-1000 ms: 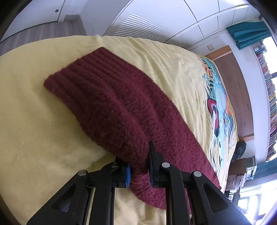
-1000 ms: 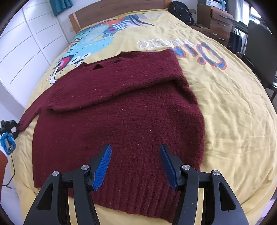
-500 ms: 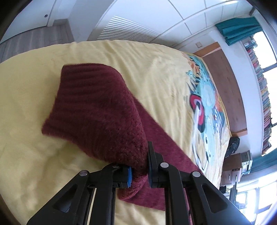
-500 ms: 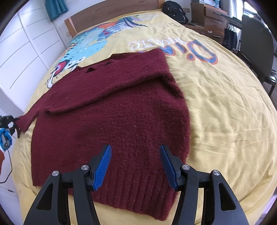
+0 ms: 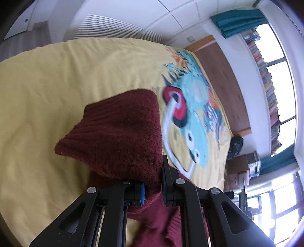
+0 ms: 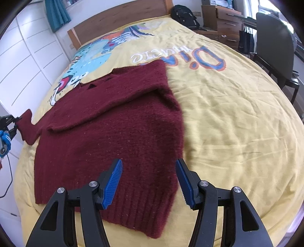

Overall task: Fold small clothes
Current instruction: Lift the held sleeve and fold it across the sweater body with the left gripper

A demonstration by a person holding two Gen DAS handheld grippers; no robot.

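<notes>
**My left jaws pinched the sleeve, my right jaws stood wide**

My left gripper (image 5: 153,187) had its jaws pressed tight on the red sleeve (image 5: 121,136). The wool bunched up between the two blue pads and hid most of one of them. The cuff end stuck up in front of me, lifted off the bed (image 5: 57,85). It made a floppy point, with its ribbed edge hanging to the left. More red wool trailed down under my fingers.

My right gripper (image 6: 148,182) had its jaws spread apart. Nothing was between the blue pads (image 6: 113,182). They hung over the bottom part of the sweater (image 6: 121,121), near its ribbed hem. I could not tell if they touched the wool.

The sweater lay flat on the yellow bed cover. One sleeve was folded across its chest. The other sleeve stretched off to the left edge of the bed, where my left gripper (image 6: 5,129) held its end.

Past the sweater, the cover had a blue cartoon animal (image 6: 89,58) and big letters (image 6: 182,57) on it. A wooden headboard (image 6: 117,20) stood at the far end. A black bag (image 6: 185,14) sat by a set of drawers (image 6: 218,17), and a dark chair (image 6: 275,47) stood on the right. Green-blue curtains (image 5: 237,20) hung by a bright window.
</notes>
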